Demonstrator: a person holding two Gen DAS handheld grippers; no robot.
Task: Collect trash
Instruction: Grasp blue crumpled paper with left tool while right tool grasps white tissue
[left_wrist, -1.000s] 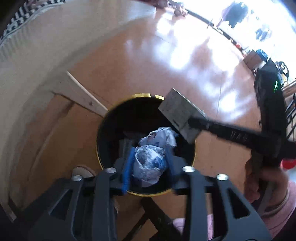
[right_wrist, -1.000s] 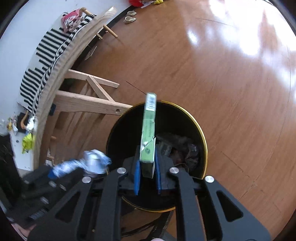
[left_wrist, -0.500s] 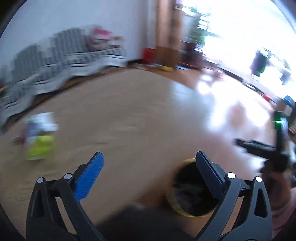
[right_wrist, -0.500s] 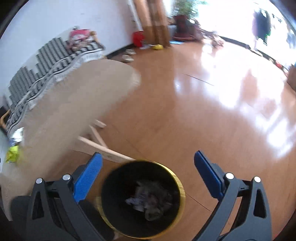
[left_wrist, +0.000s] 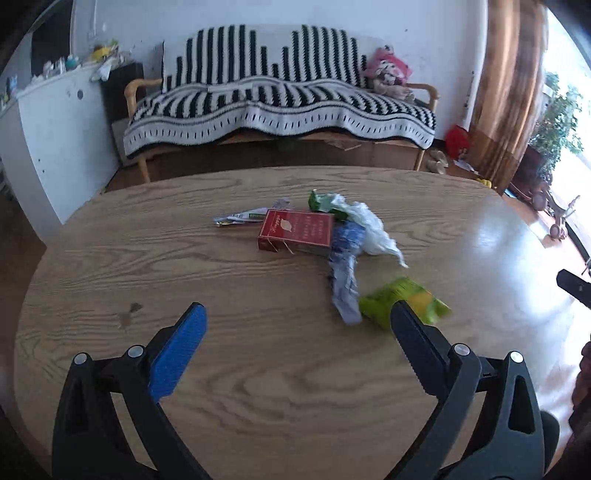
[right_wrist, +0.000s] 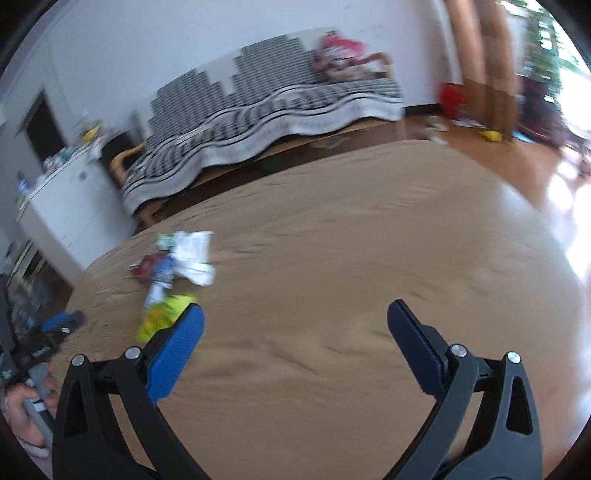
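Observation:
A pile of trash lies on the round wooden table (left_wrist: 258, 387): a red box (left_wrist: 295, 230), a white crumpled bag (left_wrist: 369, 225), a blue-white wrapper (left_wrist: 345, 266), a yellow-green packet (left_wrist: 404, 301), a green scrap (left_wrist: 319, 201) and a flat foil wrapper (left_wrist: 240, 217). My left gripper (left_wrist: 297, 314) is open and empty, above the table just short of the pile. My right gripper (right_wrist: 295, 314) is open and empty over bare table (right_wrist: 351, 258); the pile sits to its left, with the yellow-green packet (right_wrist: 162, 319) by the left finger. The bin is out of view.
A sofa with a black-and-white striped cover (left_wrist: 280, 99) stands behind the table, a pink soft toy (left_wrist: 388, 70) on it. A white cabinet (left_wrist: 55, 129) is at the left. Shiny wood floor (left_wrist: 517, 240) lies to the right. The left gripper shows at the right view's left edge (right_wrist: 44, 339).
Both grippers dropped their trash into the black bin, opened, and swung up and away from it to face the table with the trash pile.

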